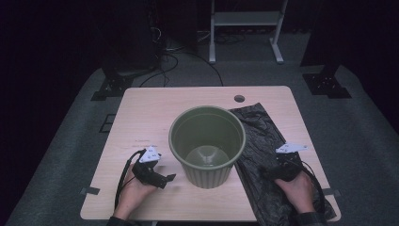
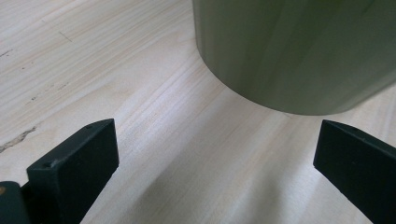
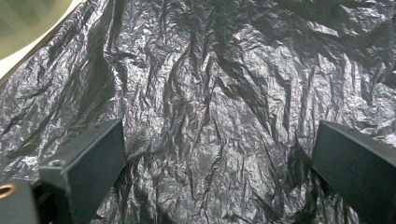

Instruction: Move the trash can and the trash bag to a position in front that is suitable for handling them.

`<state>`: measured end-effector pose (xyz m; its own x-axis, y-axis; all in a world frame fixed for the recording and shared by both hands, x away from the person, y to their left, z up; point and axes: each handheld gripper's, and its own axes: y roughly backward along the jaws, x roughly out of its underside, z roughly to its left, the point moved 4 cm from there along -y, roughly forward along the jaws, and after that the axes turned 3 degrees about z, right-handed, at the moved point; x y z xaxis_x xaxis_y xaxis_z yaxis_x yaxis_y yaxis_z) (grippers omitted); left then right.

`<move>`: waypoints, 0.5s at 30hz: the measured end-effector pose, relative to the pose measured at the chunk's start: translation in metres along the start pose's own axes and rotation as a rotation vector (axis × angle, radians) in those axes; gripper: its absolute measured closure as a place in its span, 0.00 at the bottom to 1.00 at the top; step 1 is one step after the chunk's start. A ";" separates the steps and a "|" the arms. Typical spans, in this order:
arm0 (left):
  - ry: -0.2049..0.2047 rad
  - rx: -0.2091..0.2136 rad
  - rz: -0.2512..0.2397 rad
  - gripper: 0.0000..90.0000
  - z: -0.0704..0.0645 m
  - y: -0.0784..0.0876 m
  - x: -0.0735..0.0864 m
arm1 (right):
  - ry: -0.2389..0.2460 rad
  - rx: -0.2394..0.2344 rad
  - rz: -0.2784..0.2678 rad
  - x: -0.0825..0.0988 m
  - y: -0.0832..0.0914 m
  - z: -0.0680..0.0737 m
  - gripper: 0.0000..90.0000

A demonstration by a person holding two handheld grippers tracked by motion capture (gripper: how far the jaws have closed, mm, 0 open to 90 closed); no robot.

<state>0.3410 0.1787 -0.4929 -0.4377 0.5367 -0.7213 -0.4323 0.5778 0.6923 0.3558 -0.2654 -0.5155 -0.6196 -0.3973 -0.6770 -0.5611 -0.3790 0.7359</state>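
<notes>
One green bin (image 1: pixel 207 146) stands upright at the centre of the high view, mouth up, nothing inside. Just right of it a black bag (image 1: pixel 263 141) lies flat on the counter (image 1: pixel 150 108), long axis running top to bottom. Left gripper (image 1: pixel 160 176) gapes wide beside the bin, holding nothing; right gripper (image 1: pixel 277 169) gapes wide over the bag, gripping nothing.

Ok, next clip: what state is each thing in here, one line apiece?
Bin: upright on the table, open top, nothing inside.
Black bag: lying flat and crinkled on the table right of the bin, not yet in it.
Left gripper: open, low over bare wood beside the bin's base, holding nothing.
Right gripper: open, over the bag, not gripping it.
</notes>
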 end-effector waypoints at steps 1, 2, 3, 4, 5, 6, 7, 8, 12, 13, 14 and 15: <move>0.000 0.001 0.008 0.00 0.000 -0.001 0.001 | 0.000 0.000 0.000 0.000 0.000 0.000 0.02; -0.004 -0.007 0.013 0.00 0.001 -0.003 0.003 | 0.000 0.000 0.000 0.000 0.000 0.000 0.02; -0.005 -0.009 0.013 0.00 0.000 -0.004 0.004 | 0.000 0.000 0.000 0.000 0.000 0.000 0.02; -0.007 -0.006 0.014 0.00 0.000 -0.005 0.005 | 0.000 -0.001 0.000 0.000 0.000 0.000 0.02; -0.010 -0.002 0.015 0.00 0.000 -0.006 0.006 | 0.001 -0.001 0.000 0.000 0.000 0.000 0.02; -0.013 -0.006 0.022 0.00 0.000 -0.007 0.007 | 0.001 -0.001 0.000 0.000 0.000 0.000 0.02; -0.018 -0.013 0.030 0.00 0.000 -0.008 0.009 | 0.001 -0.001 0.000 0.000 0.000 0.000 0.02; -0.019 -0.017 0.033 0.00 0.000 -0.010 0.010 | 0.001 -0.001 0.000 0.000 0.000 0.000 0.02; -0.028 -0.025 0.061 0.00 -0.001 -0.013 0.013 | 0.001 -0.001 0.000 0.000 0.000 0.000 0.02; -0.024 -0.021 0.065 0.00 -0.002 -0.014 0.013 | 0.001 -0.001 0.000 0.000 0.000 0.000 0.02; -0.023 -0.021 0.064 0.00 -0.002 -0.014 0.013 | 0.001 -0.001 0.000 0.000 0.000 0.000 0.02; -0.023 -0.021 0.065 0.00 -0.001 -0.014 0.013 | 0.001 -0.001 0.000 0.000 0.000 0.000 0.02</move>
<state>0.3403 0.1767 -0.5116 -0.4472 0.5868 -0.6750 -0.4203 0.5284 0.7377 0.3558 -0.2655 -0.5155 -0.6190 -0.3981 -0.6770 -0.5607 -0.3795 0.7359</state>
